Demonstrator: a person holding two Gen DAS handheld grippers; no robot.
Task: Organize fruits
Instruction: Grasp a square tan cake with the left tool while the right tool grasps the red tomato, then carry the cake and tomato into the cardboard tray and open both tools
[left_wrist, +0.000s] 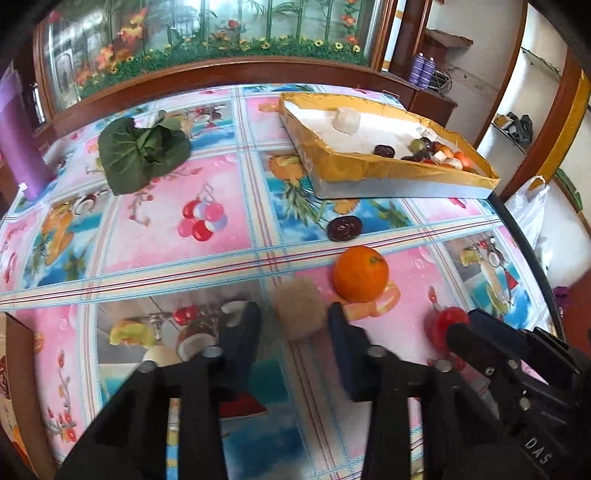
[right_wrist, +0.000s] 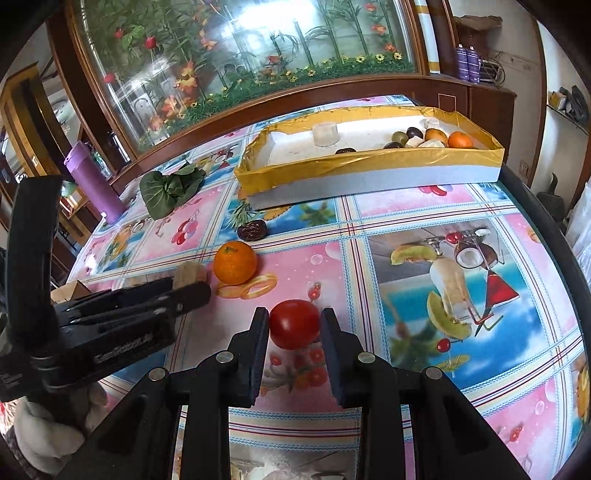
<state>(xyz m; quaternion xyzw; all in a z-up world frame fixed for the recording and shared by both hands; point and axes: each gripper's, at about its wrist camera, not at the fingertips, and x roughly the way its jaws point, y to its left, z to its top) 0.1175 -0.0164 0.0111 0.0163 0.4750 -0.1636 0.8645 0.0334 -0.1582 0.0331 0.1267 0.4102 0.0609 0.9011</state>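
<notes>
Both tongs gape: right (right_wrist: 294, 323) around glossy red tomato (right_wrist: 294, 324), left (left_wrist: 294, 319) perhaps fuzzy kiwi (left_wrist: 297, 309).

Bright daylight is filling both views. Glare is washing out the glass panel (right_wrist: 236, 62) behind the desk (right_wrist: 369, 266) and sheening its glossy cloth. Shadows are lying soft and faint under the fruit. Fisheye bending is curving the desk's edges, corners are darkening to black, and the brown fruit (left_wrist: 297, 312) is blurring.

Red tomato (right_wrist: 294, 324), orange (right_wrist: 235, 262), dark date (right_wrist: 251, 231) loose on tablecloth; more fruit in yellow-rimmed tray (right_wrist: 369, 164).
</notes>
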